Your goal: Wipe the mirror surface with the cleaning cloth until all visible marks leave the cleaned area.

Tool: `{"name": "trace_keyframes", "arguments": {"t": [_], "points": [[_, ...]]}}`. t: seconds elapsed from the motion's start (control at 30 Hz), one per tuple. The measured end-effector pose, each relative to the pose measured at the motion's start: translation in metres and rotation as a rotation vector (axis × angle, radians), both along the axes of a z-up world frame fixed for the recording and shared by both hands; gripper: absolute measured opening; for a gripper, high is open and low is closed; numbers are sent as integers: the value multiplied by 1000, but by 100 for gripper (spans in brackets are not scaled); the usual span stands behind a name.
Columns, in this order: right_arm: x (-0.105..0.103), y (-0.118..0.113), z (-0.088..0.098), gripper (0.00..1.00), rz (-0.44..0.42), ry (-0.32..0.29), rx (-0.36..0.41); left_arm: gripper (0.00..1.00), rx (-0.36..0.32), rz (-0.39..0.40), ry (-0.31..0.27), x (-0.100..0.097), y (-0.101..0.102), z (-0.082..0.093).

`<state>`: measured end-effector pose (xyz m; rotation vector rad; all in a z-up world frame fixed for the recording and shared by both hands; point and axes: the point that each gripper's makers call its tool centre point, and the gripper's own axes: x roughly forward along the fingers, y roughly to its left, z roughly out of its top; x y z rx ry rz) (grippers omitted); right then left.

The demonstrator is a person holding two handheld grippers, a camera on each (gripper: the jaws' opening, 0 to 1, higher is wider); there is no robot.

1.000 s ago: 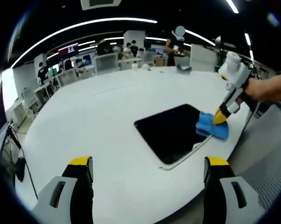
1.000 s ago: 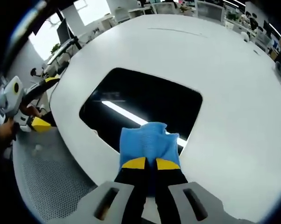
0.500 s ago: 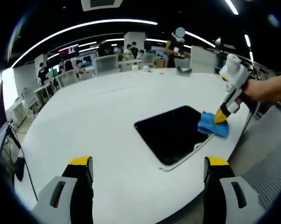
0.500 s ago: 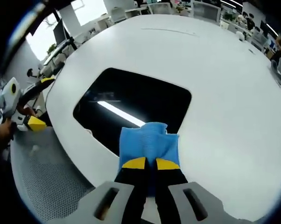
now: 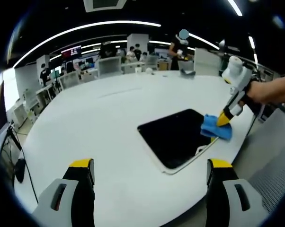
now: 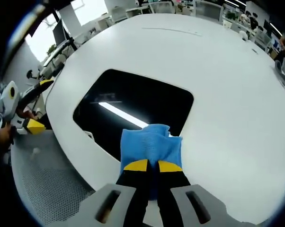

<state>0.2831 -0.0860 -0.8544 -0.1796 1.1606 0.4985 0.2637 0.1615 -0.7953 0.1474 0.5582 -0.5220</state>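
Right gripper view: the right gripper [image 6: 153, 166] pinches the blue cloth [image 6: 151, 145] tight, pressing it on the dark mirror [image 6: 133, 106] just ahead. The left gripper [image 5: 149, 172] is wide apart, holding nothing, well back from the mirror.

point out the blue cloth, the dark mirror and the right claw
blue cleaning cloth [image 6: 151, 144], right gripper view, its middle above the yellow tips
dark rectangular mirror [image 5: 173, 135], left gripper view, the bare glass centre
right claw [image 5: 223, 119], left gripper view, its yellow tips pinching the cloth
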Motion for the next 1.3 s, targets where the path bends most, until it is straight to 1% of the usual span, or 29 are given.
{"name": "trace_keyframes", "arguments": {"t": [0.37,0.7,1.03,1.3], "points": [[21,-2,0,0,-22,-3,-1,99,-3,2,6,1,0,-1],[42,-2,0,0,-24,-11,-12,99,-5,7,2,1,1,-1],[72,-4,0,0,-41,-18,-15,99,0,8,0,1,1,0],[101,-4,-4,0,-49,-15,-18,99,-1,18,2,1,3,-1]]}}
